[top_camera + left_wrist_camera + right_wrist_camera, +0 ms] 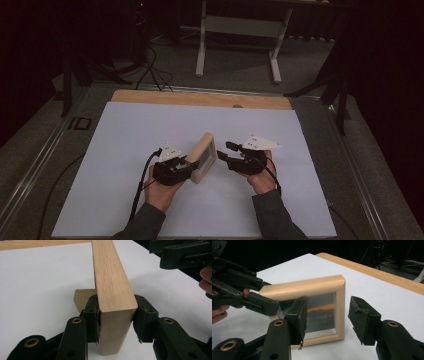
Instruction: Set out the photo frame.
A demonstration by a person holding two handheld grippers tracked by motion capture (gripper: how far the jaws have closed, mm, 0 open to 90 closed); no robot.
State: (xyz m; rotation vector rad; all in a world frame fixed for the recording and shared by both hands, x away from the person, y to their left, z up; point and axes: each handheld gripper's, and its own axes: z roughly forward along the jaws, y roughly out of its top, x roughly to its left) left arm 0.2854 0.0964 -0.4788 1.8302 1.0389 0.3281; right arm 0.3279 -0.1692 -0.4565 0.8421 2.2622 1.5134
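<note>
Where the white sheet (125, 165) covers the wooden table (200, 98), a small light-wood picture frame (202, 157) stands upright on its lower edge near the middle, between the person's two hands; the left gripper (186, 165) is clenched on the frame's near end, and in the left gripper view its two black jaws press against opposite faces of the thick wooden rail (113, 290), one pad on each side, with the frame's brown back stand (83, 297) visible behind the left pad; the frame's glass front (319, 312) faces the right gripper (223, 152), and in the right gripper view it reflects a dull orange streak; that gripper is released, its jaws spread wide apart and touching nothing, held just beside the frame's front face without contact; in its own view one pad overlaps the glass and the other stands off the frame's edge over the sheet; the person's left hand (161, 187) and right hand (261, 177) each grip a handle, dark sleeves entering from below; a grey three-cornered plate (260, 142) tops the right gripper.
</note>
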